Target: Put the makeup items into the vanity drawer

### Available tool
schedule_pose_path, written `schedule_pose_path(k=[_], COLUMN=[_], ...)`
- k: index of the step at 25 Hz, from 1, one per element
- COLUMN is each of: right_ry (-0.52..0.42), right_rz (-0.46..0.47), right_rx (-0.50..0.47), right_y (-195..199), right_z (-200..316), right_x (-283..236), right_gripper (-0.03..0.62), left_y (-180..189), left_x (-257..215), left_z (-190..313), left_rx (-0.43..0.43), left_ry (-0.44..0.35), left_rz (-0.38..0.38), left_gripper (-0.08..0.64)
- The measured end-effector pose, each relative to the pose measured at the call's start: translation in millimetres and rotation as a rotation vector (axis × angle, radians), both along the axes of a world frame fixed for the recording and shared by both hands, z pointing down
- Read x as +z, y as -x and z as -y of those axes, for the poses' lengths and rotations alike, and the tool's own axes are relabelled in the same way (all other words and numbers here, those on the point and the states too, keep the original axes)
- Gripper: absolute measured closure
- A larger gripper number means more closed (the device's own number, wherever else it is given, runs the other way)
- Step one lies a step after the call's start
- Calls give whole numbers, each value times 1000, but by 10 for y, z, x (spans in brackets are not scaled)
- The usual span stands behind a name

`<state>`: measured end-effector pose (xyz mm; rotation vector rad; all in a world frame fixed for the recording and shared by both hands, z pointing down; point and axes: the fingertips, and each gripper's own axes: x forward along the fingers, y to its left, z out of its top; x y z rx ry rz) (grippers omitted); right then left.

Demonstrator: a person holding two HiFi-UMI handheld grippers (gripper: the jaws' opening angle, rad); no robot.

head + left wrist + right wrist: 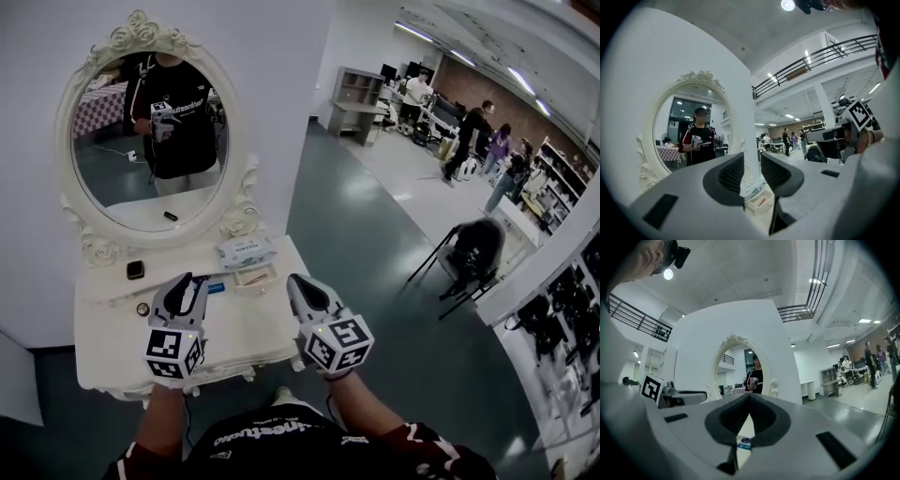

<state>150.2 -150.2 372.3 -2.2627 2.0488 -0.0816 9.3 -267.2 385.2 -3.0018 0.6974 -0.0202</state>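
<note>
On the white vanity top (246, 323) lie a dark square compact (136, 270), a small round item (142, 308) and a flat blue item (217, 288). A small open white box (255, 277) holds pinkish sticks; it also shows in the left gripper view as the box (759, 202). My left gripper (187, 280) hovers over the left half of the top, jaws apart and empty (752, 161). My right gripper (298, 282) hovers at the right, its jaw tips together with nothing held (749, 397). Below its jaws lies the blue item (744, 442).
An oval framed mirror (150, 141) stands at the back of the vanity and reflects the person. A pack of wipes (246, 251) lies behind the box. A dark chair (473, 253) stands on the green floor to the right; people stand far back.
</note>
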Motion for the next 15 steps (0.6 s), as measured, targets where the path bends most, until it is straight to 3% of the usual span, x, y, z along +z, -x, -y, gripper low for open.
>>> schedule_pose_path(k=[9, 15], right_ry=[-21, -14], right_rz=[-16, -30], right_rx=[-42, -25], right_y=[208, 217], right_z=[75, 18], right_x=[-125, -140], right_gripper=[589, 589], left_y=[531, 636], left_x=[-212, -283], left_z=[32, -3], left_rx=[-130, -155], left_ry=[4, 2], left_rz=[-49, -72], left_gripper=[536, 555])
